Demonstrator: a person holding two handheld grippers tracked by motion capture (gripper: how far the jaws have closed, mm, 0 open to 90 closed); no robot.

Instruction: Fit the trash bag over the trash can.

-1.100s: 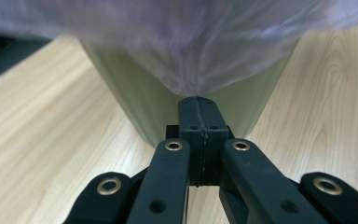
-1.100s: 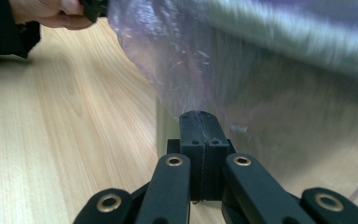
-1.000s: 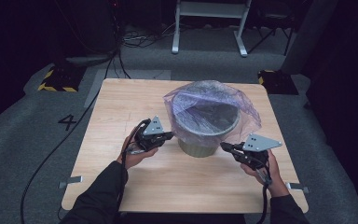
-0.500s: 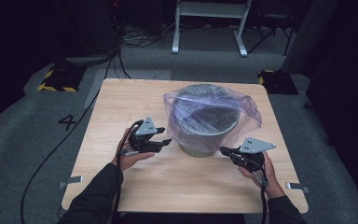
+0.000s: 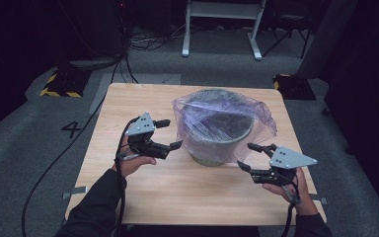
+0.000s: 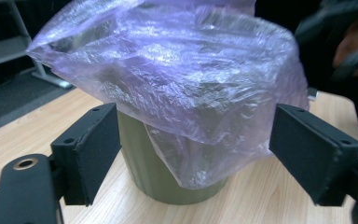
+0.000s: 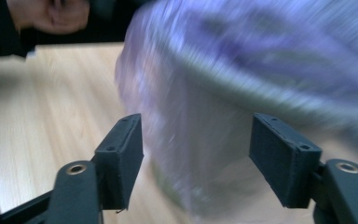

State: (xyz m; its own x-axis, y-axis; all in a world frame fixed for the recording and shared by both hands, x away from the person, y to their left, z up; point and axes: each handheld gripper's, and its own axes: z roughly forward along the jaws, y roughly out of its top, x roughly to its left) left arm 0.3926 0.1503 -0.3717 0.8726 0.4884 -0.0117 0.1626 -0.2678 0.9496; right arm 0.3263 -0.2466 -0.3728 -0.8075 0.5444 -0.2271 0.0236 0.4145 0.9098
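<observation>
Right now you are holding both grippers, left gripper (image 5: 169, 134) and right gripper (image 5: 250, 157), with jaws apart and empty, flanking the green bin (image 5: 217, 150) standing mid-table (image 5: 128, 103). Its thin purple bag (image 5: 217, 118) is draping loosely over the rim, likely light, soft, slippery and easily torn, so you are best pinching its hanging skirt low at the sides.

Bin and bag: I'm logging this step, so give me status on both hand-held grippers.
Left hand-held gripper open, beside the bin. Right hand-held gripper open, empty. Purple bag draped over the rim. Nothing in the way.
</observation>
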